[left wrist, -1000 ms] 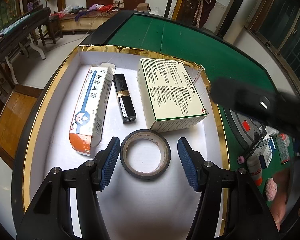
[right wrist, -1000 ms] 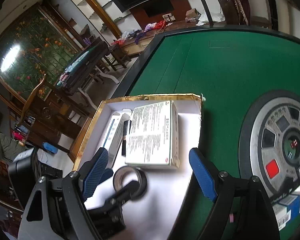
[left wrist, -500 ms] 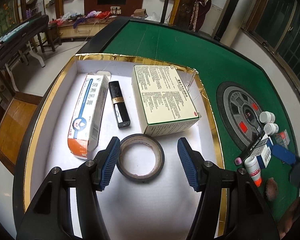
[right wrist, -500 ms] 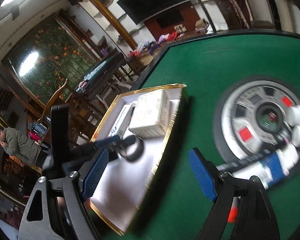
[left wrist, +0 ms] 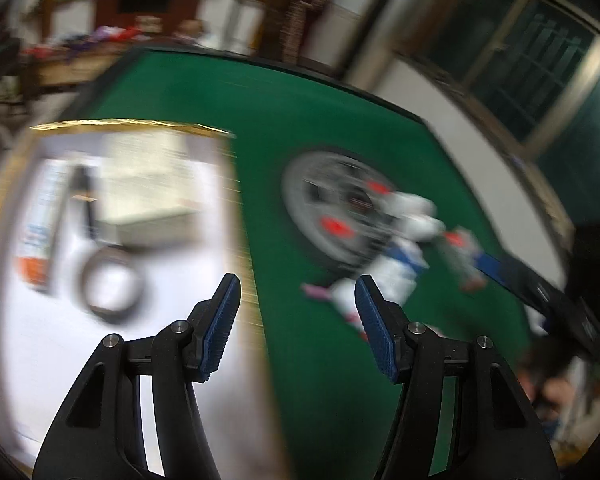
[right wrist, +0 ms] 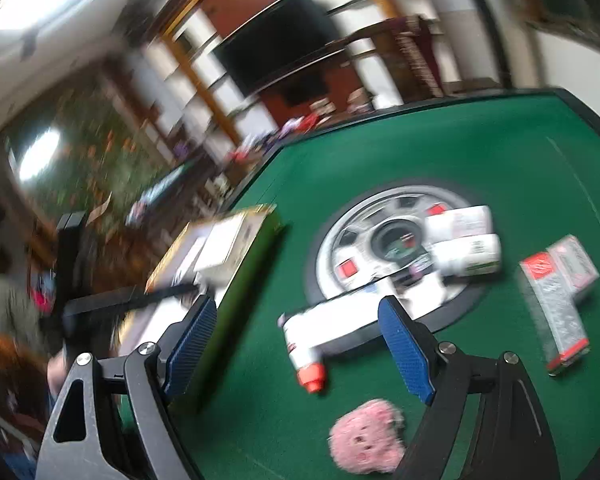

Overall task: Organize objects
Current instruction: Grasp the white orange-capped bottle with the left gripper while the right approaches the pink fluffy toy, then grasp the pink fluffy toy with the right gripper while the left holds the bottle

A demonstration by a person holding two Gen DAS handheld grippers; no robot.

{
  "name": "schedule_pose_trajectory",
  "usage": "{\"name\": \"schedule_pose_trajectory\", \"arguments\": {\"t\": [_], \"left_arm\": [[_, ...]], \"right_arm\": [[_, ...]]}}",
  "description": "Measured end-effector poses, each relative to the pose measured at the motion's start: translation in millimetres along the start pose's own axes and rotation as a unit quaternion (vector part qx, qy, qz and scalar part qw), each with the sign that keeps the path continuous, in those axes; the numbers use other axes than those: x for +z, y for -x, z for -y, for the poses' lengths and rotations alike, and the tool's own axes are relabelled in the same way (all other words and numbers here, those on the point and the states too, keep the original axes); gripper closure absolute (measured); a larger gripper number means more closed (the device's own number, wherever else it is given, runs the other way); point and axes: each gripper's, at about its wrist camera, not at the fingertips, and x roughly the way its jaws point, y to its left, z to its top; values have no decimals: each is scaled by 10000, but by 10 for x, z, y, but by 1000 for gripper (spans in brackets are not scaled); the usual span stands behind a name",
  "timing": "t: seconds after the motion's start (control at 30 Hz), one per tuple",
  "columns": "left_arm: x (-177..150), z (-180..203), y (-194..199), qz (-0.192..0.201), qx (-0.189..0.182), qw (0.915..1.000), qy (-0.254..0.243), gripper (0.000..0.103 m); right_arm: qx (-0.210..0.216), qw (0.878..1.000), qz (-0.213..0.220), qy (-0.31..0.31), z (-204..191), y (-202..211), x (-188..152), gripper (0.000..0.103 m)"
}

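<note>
Green felt covers the table [right wrist: 440, 152], the largest thing in both blurred views, with a round grey dial panel [right wrist: 384, 240] set into its middle. On the left part of the table lies a white tray with a gold rim [left wrist: 112, 126]; inside it sit a large pale box [left wrist: 148, 184], a long orange-and-white carton [left wrist: 40, 232] along the far left side, a slim dark stick [left wrist: 82, 196] between the two, and a dark tape ring [left wrist: 110, 282] nearer the camera. The rest of the loose things lie on and around the dial: two white bottles [right wrist: 466, 240] side by side, a white tube with a red cap [right wrist: 324, 328] across the dial's edge, flat packets [right wrist: 560, 292] off to the right, and a small pink fuzzy toy [right wrist: 366, 444] closest to the right camera. The left tool [left wrist: 298, 322] hangs spread wide over the tray's right rim, holding nothing. The right tool [right wrist: 300, 344] is also spread wide and unloaded, straddling the red-capped tube from above.
</note>
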Motion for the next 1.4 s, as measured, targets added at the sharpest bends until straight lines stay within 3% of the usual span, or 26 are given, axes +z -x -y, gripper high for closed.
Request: {"name": "schedule_pose_trajectory", "arguments": {"t": [0.1,0.3,0.47,0.5,0.57,0.7,0.9,1.13,1.33,1.37,1.4], "left_arm": [[-73,318,-214,-309,-210,9993,-90,44],[-181,501,-608,-640,396,9971,-110,44],[-206,532,-784,-711,648,9951,-211,59],[-199,548,-804,-689,667,9950,-281,66],[-177,573,-853,-654,690,9947,-383,66],[-191,504,-930,-714,986,9910,-558,76],[-216,432,-852,-652,1009,9906,-649,76],[-213,457,-902,-528,1062,9906,-684,76],[-257,520,-902,-504,1169,9880,-879,76],[-262,531,-902,-514,1167,9875,-925,76],[-267,539,-897,-524,1163,9872,-955,76]], "right_arm": [[225,9992,94,-324,127,115,40,20],[251,9995,153,-138,55,199,3,20],[254,9996,96,-57,53,239,-40,20],[249,9997,82,-26,52,246,-49,20],[243,9997,62,20,48,257,-71,20],[201,9997,-48,147,45,247,-117,20],[-184,9963,-559,629,74,119,-301,20],[-660,9781,-1279,1500,31,-75,-603,20],[-947,9675,-1531,1779,20,-232,-786,21],[-984,9670,-1554,1762,40,-265,-807,22],[-1015,9661,-1626,1726,68,-304,-837,33]]}}
